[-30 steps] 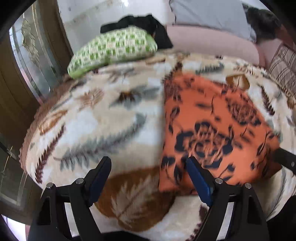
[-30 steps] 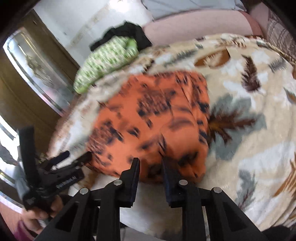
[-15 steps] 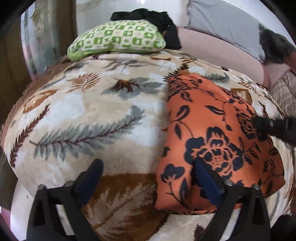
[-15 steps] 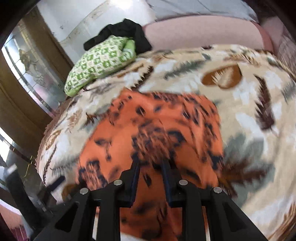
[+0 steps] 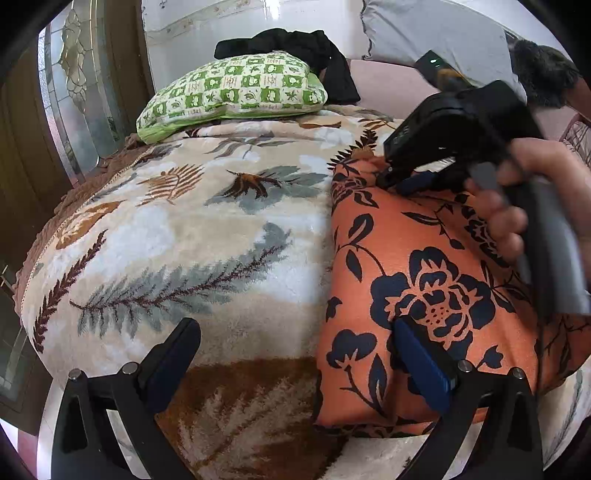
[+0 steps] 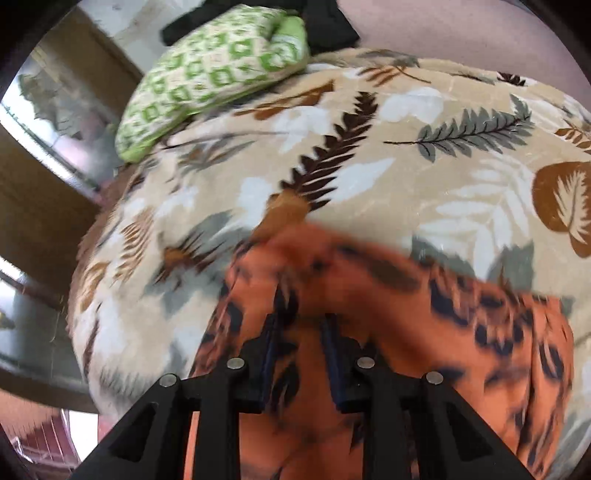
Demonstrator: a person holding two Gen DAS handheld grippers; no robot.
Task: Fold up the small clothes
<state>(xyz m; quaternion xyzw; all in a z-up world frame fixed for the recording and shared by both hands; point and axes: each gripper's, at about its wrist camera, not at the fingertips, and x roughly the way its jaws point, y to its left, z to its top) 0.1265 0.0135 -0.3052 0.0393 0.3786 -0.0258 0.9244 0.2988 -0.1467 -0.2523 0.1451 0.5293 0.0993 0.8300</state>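
Note:
An orange garment with dark blue flowers [image 5: 424, 266] lies flat on a leaf-patterned blanket [image 5: 184, 240]. My left gripper [image 5: 295, 328] stands wide open just above the garment's near left corner. Its right finger is over the orange cloth and its left finger over the blanket, with nothing pinched. My right gripper [image 5: 391, 181], held by a hand [image 5: 517, 206], points down at the garment's far left corner. In the right wrist view its jaws [image 6: 300, 317] keep a narrow gap over the blurred orange garment [image 6: 406, 302] near its far edge, and no cloth shows pinched between them.
A green checked pillow [image 5: 236, 88] lies at the far end of the blanket, with black clothing [image 5: 295, 40] behind it. A pink padded back [image 5: 384, 81] and a grey cushion [image 5: 424, 29] stand beyond. A wooden door with patterned glass [image 5: 66, 92] is on the left.
The right gripper swept from the garment's near right edge across it to the far left corner. The left gripper's jaws widened and it sank a little toward the near corner.

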